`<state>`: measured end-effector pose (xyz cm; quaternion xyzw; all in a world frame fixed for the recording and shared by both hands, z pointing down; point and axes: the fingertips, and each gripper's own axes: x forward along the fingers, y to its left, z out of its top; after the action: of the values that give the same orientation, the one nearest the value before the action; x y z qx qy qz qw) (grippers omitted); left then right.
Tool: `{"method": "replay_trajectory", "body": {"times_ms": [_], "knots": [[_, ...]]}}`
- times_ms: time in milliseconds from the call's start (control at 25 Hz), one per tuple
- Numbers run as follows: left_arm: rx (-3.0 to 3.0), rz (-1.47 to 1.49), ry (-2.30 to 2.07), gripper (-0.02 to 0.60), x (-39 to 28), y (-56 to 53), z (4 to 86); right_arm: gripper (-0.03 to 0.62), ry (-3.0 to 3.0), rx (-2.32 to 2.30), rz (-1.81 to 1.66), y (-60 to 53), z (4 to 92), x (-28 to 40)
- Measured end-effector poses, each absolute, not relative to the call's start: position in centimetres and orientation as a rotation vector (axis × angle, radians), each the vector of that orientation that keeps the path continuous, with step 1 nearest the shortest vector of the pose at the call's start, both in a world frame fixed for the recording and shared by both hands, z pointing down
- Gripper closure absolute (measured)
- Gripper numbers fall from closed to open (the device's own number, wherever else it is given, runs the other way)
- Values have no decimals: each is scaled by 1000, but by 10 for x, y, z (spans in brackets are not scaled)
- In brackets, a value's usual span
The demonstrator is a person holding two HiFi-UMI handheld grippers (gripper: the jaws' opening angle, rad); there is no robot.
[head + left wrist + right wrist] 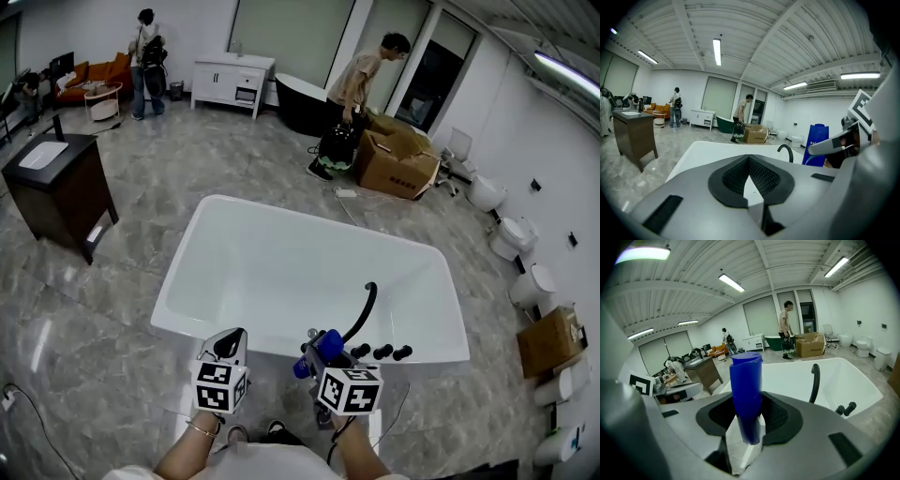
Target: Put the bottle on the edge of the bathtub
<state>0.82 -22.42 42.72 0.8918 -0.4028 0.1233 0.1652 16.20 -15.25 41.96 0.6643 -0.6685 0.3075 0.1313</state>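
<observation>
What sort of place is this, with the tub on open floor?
Probably a bathroom-fixture showroom: a freestanding white bathtub, toilets lined along one wall, and a dark vanity with a basin.

Bright, even indoor light fills all three views. It comes from fluorescent ceiling strips (716, 51), burnt out to pure white in both gripper views, and from pale frosted windows (291, 33) along the far wall. The polished stone floor (56, 347) carries soft glare patches. The white bathtub (281, 272) is nearly overexposed, with only faint shading inside. Shadows are weak and diffuse. Strong fisheye bending curves the ceiling beams (686, 33), and the picture corners go black. The grey bodies of the left hand-held gripper (749, 159) and right hand-held gripper (747, 401) look soft near the lens. The blue bottle (746, 376) shows a dull sheen.
</observation>
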Motion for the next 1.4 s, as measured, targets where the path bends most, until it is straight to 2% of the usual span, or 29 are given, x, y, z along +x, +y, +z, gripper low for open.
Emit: {"method": "replay_trajectory", "body": {"times_ms": [800,1400], "knots": [[2459,455,-1198,571,34,-242,455,424,-1977,1887,946,-189,447,193],[2340,568,-1170,571,30,-215,518,424,-1933,1789,1022,-176,505,186]]}}
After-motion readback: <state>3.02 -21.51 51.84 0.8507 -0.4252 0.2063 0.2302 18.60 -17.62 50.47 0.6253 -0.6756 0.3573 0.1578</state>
